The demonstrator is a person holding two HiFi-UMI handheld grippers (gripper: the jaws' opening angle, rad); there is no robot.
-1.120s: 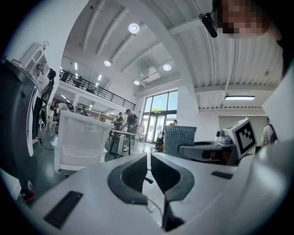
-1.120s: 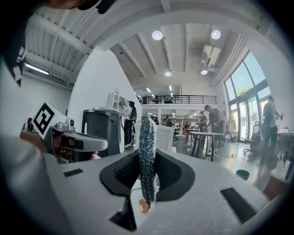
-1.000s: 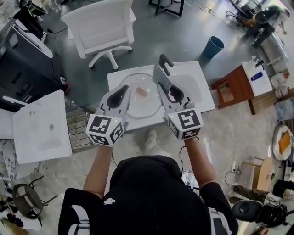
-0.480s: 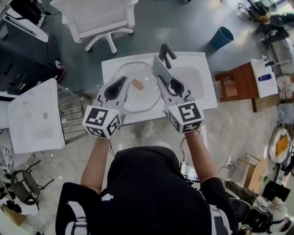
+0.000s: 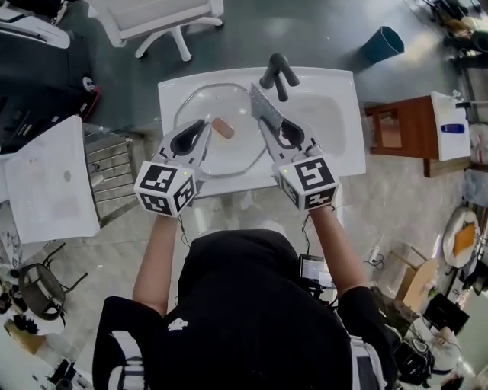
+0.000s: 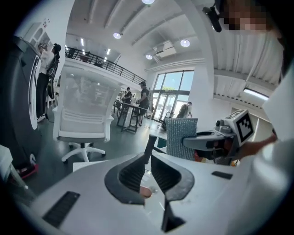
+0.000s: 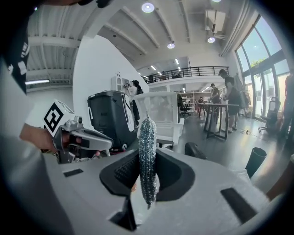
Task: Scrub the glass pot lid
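Left tongs (image 5: pixel 203 125) pinched narrow on near-left rim of glass pot lid (image 5: pixel 232 154). Right tongs (image 5: pixel 271 126) clamp silver scrub pad (image 5: pixel 261 107) edge-up at lid's right side. Lid over white tabletop (image 5: pixel 335 145); black faucet (image 5: pixel 278 72) far.

one glass pot lid (image 5: pixel 229 148) with one knob (image 5: pixel 223 127). one white sink (image 5: pixel 335 91) with one black faucet (image 5: pixel 277 74). one silver scouring pad (image 5: pixel 261 109). two grippers: the left gripper (image 5: pixel 203 124) and the right gripper (image 5: pixel 268 126). one white office chair (image 5: pixel 149 15), one teal bin (image 5: pixel 383 43), one brown wooden table (image 5: pixel 396 133).
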